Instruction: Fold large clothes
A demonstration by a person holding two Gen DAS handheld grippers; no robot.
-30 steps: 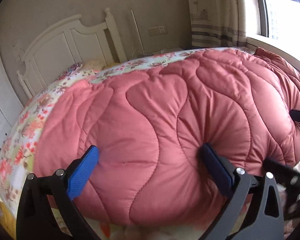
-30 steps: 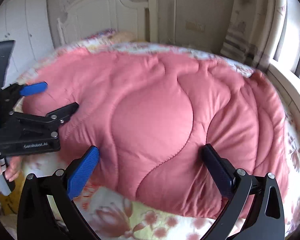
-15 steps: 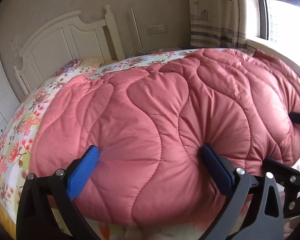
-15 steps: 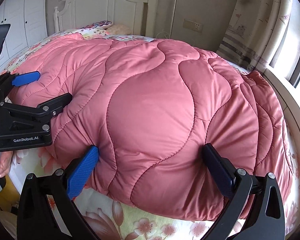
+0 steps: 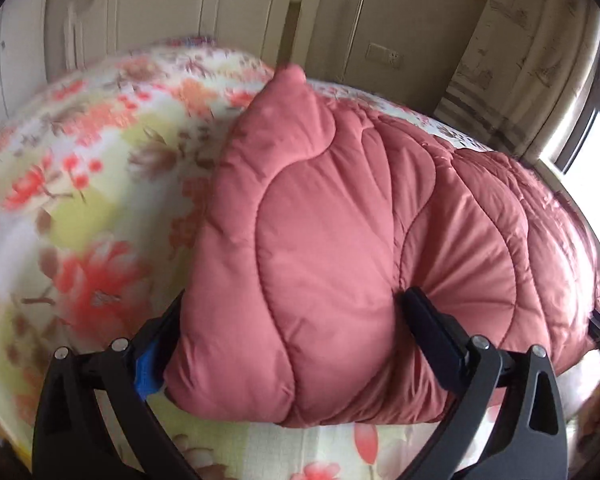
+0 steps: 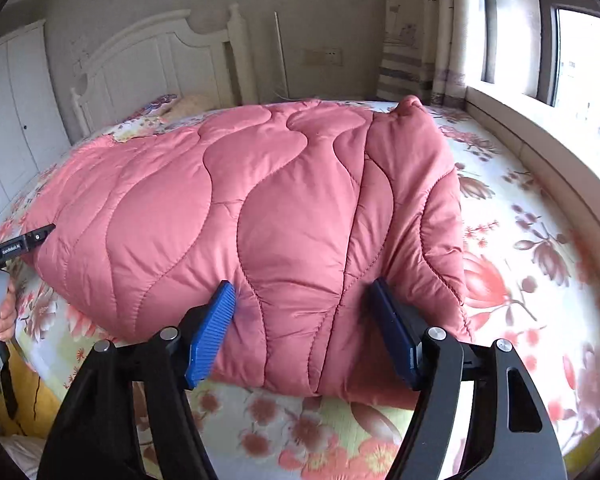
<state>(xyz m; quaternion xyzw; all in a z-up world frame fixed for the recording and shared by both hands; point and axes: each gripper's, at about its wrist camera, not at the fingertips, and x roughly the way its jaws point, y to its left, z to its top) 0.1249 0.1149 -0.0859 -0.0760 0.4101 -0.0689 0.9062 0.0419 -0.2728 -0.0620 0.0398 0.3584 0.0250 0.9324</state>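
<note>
In the left wrist view the left gripper (image 5: 296,332) straddles the near edge of a pink quilted coat (image 5: 360,248), its jaws spread wide with the padding bulging between them; the left pad (image 5: 148,368) is mostly buried behind the fabric, so whether the pads truly press the coat is hard to tell. This whole view is smeared by motion, and the floral bedsheet (image 5: 80,208) reads only as blurred blossoms. In the right wrist view the right gripper (image 6: 304,328) has its jaws closing on the coat's (image 6: 260,216) near hem, both blue pads (image 6: 212,332) dented into the fabric. The coat lies folded in a thick bundle across the bed. At the far left edge, the other gripper and a hand (image 6: 4,312) are cut off. Beyond stand a white headboard (image 6: 160,56), a curtain (image 6: 420,28) and an overexposed window (image 6: 580,52).
</note>
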